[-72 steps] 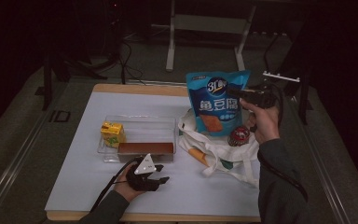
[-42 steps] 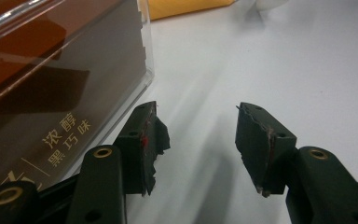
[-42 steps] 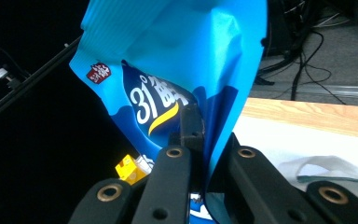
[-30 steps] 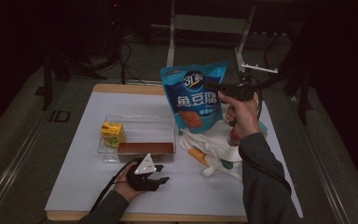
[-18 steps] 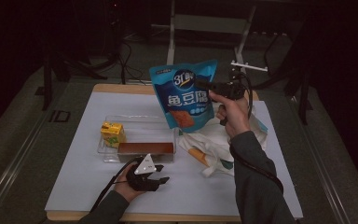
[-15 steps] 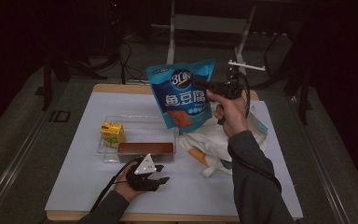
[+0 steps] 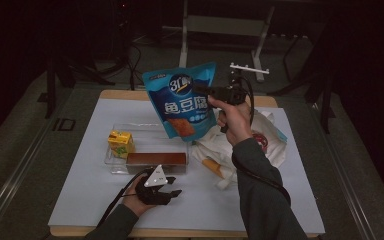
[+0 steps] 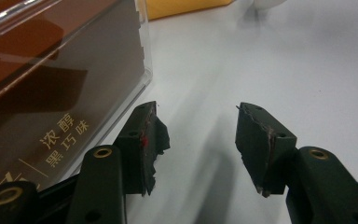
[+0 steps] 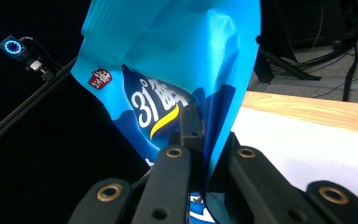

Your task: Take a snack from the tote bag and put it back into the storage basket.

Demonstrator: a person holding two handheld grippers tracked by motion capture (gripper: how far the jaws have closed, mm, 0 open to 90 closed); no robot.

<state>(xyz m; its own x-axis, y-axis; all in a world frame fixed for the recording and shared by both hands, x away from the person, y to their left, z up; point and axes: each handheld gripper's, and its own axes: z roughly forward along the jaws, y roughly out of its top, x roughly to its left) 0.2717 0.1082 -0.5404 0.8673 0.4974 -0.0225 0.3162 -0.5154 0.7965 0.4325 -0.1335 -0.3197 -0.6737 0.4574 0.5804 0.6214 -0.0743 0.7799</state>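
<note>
From above, the person's right forearm rises steeply from the bottom edge, sleeve bent at the elbow, the hand lifted well clear of the table (image 7: 80, 200). That hand carries the right gripper (image 7: 206, 92), pointing level toward the left, its jaws pinched on the upper right edge of a blue snack bag (image 7: 182, 102). The bag hangs in the air above the far middle of the table, over the back edge of a clear plastic tray (image 7: 111, 162), tilted a little. Its front reads "31°" in white, with large white characters "鱼豆腐" below and a picture of browned cubes.

The left hand lies low at the near edge, palm down on the table, with the left gripper (image 7: 172, 185) pointing right, just in front of the tray. In the tray stand a yellow carton (image 7: 120, 142) and a long brown box (image 7: 156, 161). A white carrier bag (image 7: 230, 150) lies crumpled to the right.

In the left gripper view, the left gripper (image 8: 196, 135) has its jaws spread with only bare table between them. The brown box (image 8: 51, 93) sits just beside one jaw, behind the clear tray wall, printed "浓醇 黑巧味".

In the right gripper view, the right gripper (image 9: 200, 135) has its jaws pressed together on a fold of the blue bag (image 9: 177, 56), which shows "31°" and a small red label too small to read.
</note>
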